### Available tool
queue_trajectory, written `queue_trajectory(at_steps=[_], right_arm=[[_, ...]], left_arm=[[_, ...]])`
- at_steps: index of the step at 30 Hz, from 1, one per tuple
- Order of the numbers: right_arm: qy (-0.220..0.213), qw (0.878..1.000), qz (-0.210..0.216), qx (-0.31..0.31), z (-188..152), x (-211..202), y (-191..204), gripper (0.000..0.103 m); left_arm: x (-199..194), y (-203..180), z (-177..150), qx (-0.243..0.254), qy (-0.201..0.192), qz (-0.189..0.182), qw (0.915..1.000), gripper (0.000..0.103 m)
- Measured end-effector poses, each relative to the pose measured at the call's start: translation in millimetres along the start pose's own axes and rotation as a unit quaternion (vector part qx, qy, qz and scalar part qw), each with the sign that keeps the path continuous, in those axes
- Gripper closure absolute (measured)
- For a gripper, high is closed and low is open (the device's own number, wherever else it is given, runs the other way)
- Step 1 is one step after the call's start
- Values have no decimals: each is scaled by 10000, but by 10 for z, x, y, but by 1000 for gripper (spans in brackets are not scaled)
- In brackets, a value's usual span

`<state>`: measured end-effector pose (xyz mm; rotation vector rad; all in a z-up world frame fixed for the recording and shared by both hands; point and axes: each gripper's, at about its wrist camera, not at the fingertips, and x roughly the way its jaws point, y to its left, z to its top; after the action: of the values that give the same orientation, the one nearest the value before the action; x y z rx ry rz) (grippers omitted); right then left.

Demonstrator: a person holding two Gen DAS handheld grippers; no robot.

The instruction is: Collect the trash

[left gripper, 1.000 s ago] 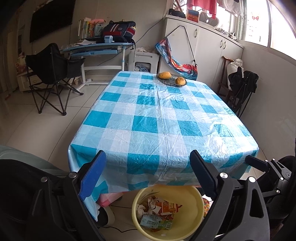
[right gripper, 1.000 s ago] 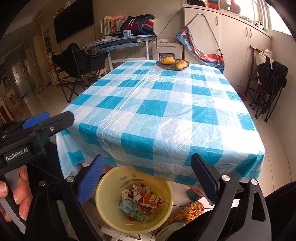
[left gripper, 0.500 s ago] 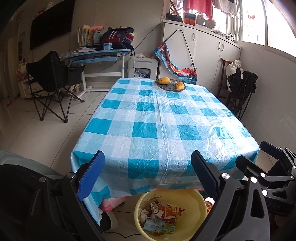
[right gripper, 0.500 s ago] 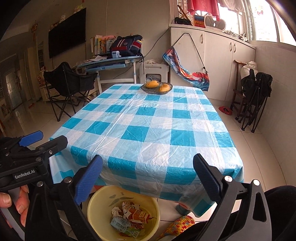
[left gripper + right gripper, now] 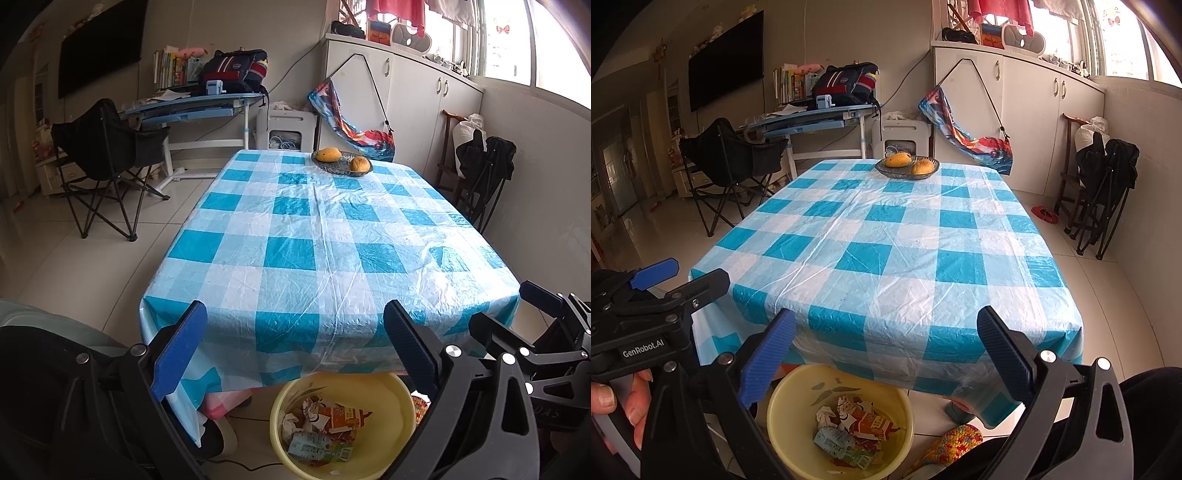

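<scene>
Both views now tilt up a bit: more room and window, less of the yellow bin (image 5: 341,424) vs a sec ago.
Table (image 5: 325,236) w/ blue-white check cloth fills the middle, tiled floor round it; fruit bowl (image 5: 341,162) at far end, desk and folding chair beyond. Bin sits on floor under the near table edge w/ trash (image 5: 321,428) inside: crumpled cartons, paper. Left gripper (image 5: 291,354) jaws just opened wider, nothing between; right gripper (image 5: 886,354) also spread wide, empty. Only right view shows a hand (image 5: 624,410) holding the left gripper, plus a red item on floor by the wall; only left view shows the right gripper's side.
</scene>
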<state>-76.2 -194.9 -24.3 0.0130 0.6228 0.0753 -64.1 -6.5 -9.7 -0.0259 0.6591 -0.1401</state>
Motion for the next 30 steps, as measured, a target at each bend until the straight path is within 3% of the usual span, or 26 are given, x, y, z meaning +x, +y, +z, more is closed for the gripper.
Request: queue_trajectory(at_steps=[30], right_arm=[[169,9998,40,24,-36,44,12,8]], left_arm=[[70,24,0,35,118,164,9998,8]])
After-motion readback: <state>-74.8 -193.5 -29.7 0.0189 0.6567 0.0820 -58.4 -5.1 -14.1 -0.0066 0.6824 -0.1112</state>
